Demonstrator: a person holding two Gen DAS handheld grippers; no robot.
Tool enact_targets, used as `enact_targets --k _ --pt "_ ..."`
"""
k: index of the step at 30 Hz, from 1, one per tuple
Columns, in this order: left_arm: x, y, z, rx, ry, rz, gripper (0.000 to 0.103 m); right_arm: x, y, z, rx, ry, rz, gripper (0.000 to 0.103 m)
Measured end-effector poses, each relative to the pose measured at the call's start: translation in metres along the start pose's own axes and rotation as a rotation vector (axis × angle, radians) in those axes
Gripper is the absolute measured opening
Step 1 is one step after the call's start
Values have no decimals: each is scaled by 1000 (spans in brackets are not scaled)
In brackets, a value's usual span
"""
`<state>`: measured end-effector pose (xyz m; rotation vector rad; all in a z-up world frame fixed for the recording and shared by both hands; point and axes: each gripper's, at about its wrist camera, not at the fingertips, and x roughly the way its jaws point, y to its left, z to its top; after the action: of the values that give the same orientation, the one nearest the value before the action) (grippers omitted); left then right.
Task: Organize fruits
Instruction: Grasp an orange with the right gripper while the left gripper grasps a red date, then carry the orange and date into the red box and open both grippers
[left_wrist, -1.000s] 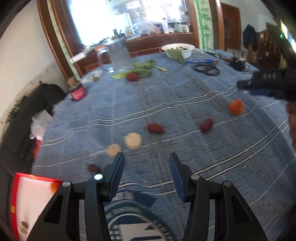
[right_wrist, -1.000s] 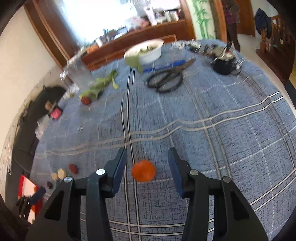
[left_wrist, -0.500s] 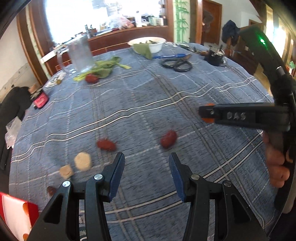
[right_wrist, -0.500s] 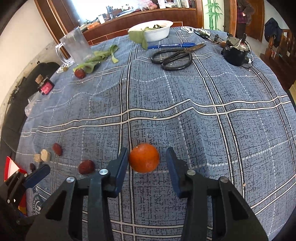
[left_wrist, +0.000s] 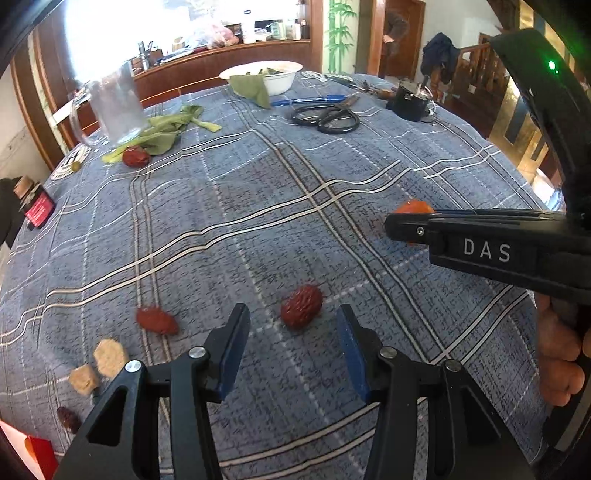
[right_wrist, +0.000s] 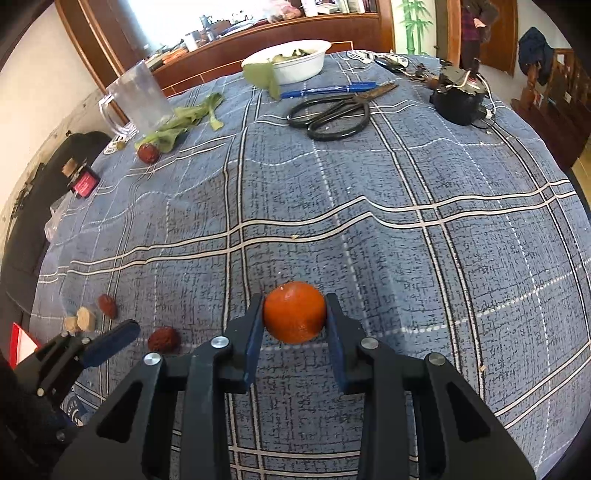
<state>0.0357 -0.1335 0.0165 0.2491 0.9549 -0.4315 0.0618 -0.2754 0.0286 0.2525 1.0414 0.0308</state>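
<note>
Orange (right_wrist: 294, 312): small, round, bright orange with a smooth skin, on the blue plaid tablecloth (right_wrist: 406, 206) near the table's front edge.
Right gripper (right_wrist: 294, 317): fingers pressed against both sides of the orange, clamped on it.
Left gripper (left_wrist: 291, 343): fingers spread wide and empty, touching nothing.
Red date (left_wrist: 301, 305): wrinkled, dark red, lying on the cloth just ahead of the left gripper's gap.
Other pieces: a second red date (left_wrist: 157, 320) to the left, two pale beige chunks (left_wrist: 99, 363) beyond it, a third date (left_wrist: 135, 157) far back by the green leaves (left_wrist: 166, 133).
White bowl (right_wrist: 295, 61): at the table's far side, with green leaves inside and one hanging over the rim.
Clear mug (right_wrist: 138, 98): upright at far left; contents cannot be told.
</note>
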Motion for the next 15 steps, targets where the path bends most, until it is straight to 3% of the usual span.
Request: enact_targets --k 6,10,15 --pt "6 0 3 -5 2 -48 23 -1 2 0 2 -3 8 33" --pt "4 2 2 -16 -4 -55 22 -3 3 -1 3 -14 17 34" --pt "-19 9 -6 -52 -56 7 22 -11 6 -1 2 -48 37 34"
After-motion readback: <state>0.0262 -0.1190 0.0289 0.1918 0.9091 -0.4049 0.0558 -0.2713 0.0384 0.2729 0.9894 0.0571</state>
